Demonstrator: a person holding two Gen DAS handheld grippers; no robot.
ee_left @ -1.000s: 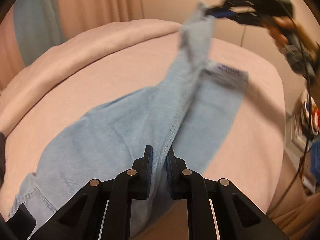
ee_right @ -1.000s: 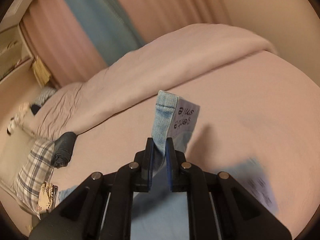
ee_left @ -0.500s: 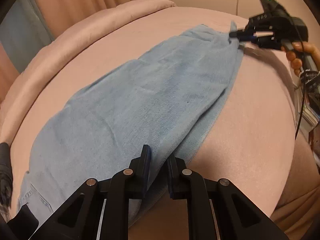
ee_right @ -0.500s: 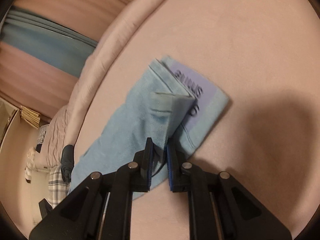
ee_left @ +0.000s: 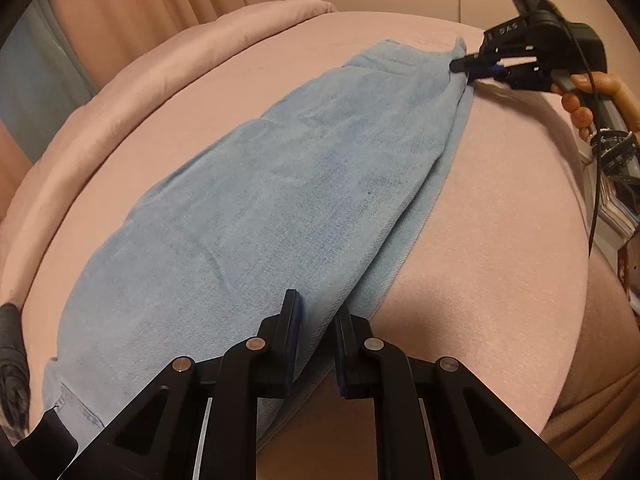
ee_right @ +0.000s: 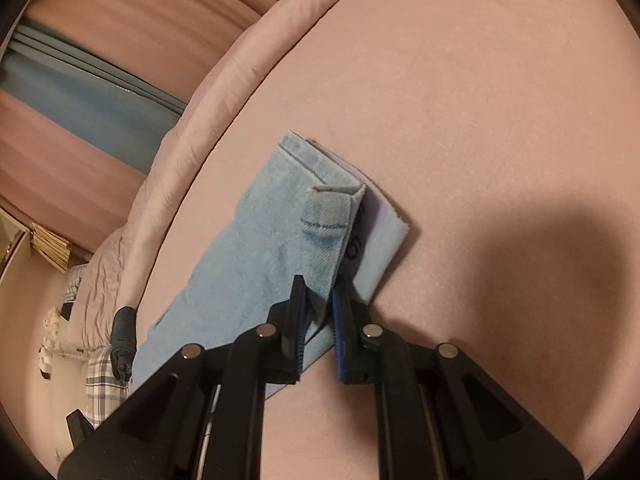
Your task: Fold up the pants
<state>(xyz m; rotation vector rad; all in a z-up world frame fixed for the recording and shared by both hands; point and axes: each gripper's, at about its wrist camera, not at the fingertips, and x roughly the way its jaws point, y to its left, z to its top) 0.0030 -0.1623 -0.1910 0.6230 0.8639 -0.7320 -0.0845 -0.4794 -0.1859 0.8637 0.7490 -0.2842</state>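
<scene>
Light blue denim pants (ee_left: 260, 208) lie stretched out long on a pink bed (ee_left: 500, 208), one leg folded over the other. My left gripper (ee_left: 316, 316) is shut on the near edge of the pants. At the far end my right gripper (ee_left: 466, 65), held by a hand (ee_left: 592, 92), is shut on the hem. In the right wrist view the right gripper (ee_right: 320, 300) pinches the pants' hem (ee_right: 328, 220), which stands up in a small fold; a lilac printed lining shows beside it. The rest of the pants (ee_right: 240, 248) rests flat on the bed.
A rolled pink duvet (ee_left: 140, 80) runs along the bed's far side, with curtains (ee_left: 120, 12) behind. A dark garment (ee_right: 122, 328) and a plaid pillow (ee_right: 104, 380) lie at the bed's head. Cluttered shelves (ee_left: 616, 200) stand past the right edge.
The right gripper has come down from high in the air and laid the hem end on the bed. The pants now lie flat and stretched. The left gripper has sunk slightly.
</scene>
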